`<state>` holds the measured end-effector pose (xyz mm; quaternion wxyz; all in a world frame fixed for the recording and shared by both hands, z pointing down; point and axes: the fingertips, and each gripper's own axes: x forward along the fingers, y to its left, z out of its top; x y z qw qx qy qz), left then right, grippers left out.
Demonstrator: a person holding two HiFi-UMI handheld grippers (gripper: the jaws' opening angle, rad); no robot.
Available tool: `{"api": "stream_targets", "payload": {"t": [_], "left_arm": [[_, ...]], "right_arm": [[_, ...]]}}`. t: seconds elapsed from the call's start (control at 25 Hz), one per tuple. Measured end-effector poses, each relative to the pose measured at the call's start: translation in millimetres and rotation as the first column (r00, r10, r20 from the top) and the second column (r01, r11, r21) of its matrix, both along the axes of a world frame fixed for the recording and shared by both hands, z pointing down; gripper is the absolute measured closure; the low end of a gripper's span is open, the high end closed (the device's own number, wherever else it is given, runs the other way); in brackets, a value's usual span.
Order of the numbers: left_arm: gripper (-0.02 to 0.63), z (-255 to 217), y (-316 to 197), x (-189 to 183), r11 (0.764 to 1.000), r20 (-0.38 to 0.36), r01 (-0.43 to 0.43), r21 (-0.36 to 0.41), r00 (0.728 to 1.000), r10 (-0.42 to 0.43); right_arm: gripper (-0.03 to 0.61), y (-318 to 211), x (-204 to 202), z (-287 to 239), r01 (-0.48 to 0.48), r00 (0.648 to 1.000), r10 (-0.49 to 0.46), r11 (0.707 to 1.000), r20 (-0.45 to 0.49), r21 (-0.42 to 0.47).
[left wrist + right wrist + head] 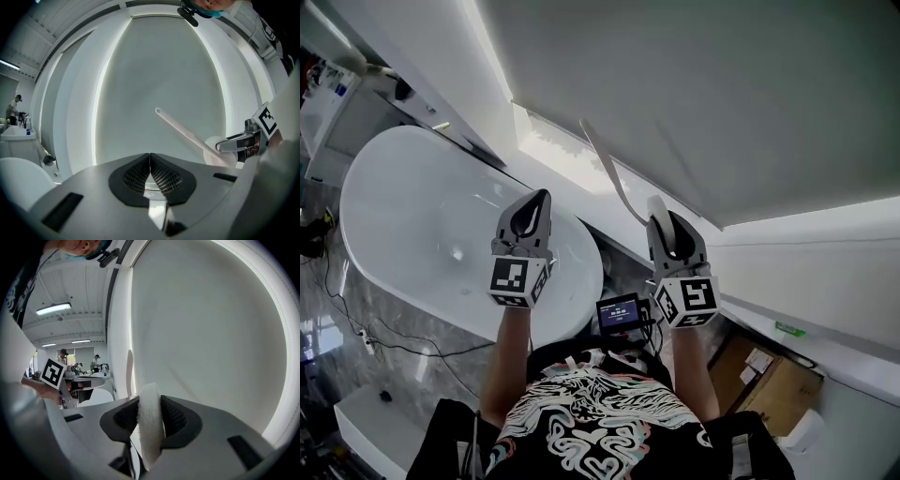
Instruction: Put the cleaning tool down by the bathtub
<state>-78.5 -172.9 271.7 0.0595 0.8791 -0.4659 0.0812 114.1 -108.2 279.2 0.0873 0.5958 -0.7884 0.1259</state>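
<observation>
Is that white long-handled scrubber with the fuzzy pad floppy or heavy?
Probably light: the right gripper carries the white long-handled scrubber by its fuzzy pad alone. The pad looks squashy. Its thin handle juts straight, so likely stiff.

Your right gripper (150,405) is pinching a white fuzzy round cleaning pad (151,427) edge-on, both dark ribbed jaws pressing on its flat faces. The pad's slim white plastic handle (130,373) is sticking up just behind the left jaw. A plain white wall (211,333) is filling the right side. At the left, a black-and-white marker cube (52,372) is showing beside your pale sleeve (21,394), and a ceiling strip light (53,309) is glowing above.
</observation>
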Motion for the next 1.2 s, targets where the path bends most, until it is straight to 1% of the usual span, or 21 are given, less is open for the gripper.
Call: {"api": "stream_targets", "payload": {"t": [0.44, 0.8, 0.92, 1.2], "left_arm": [[0.597, 40, -24, 2, 0.998, 0.013, 0.019, -0.062, 1.000, -0.019], [0.597, 71, -36, 12, 0.995, 0.017, 0.021, -0.096, 1.000, -0.019], [0.597, 85, -38, 11, 0.993, 0.025, 0.024, -0.116, 0.999, -0.021], [0.597, 113, -47, 8, 0.989, 0.019, 0.041, -0.142, 0.999, -0.039]], "right_arm": [[0.442, -21, 3, 39, 0.019, 1.000, -0.020, 0.998, -0.010, -0.059], [0.442, -33, 13, 75, 0.021, 1.000, -0.020, 0.995, 0.009, -0.097], [0.442, -37, 12, 87, 0.032, 0.999, -0.033, 0.993, -0.007, -0.112], [0.442, -41, 13, 115, 0.041, 0.999, -0.042, 0.988, -0.004, -0.149]]}}
